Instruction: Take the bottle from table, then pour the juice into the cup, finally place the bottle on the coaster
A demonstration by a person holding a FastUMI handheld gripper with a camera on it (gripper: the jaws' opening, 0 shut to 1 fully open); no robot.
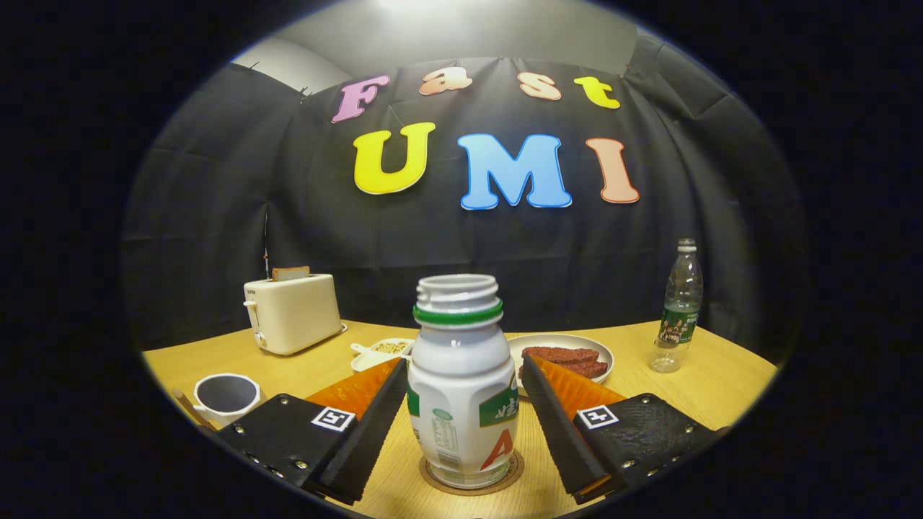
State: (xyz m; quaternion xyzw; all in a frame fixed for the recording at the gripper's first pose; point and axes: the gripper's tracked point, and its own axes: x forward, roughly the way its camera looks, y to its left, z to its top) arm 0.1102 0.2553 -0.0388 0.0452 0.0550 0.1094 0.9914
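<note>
A white juice bottle with a green neck ring and no cap stands upright on a round brown coaster, directly between my fingers. My gripper holds it by the body, with both fingertips touching its sides, left fingertip and right fingertip. The white cup with a dark inside stands on the wooden table, left of the left finger and apart from the bottle. I cannot see any juice level in either.
Beyond the fingers stand a cream toaster holding a slice of bread at the back left, a small white dish of grains, a plate of reddish slices, and a clear water bottle at the back right.
</note>
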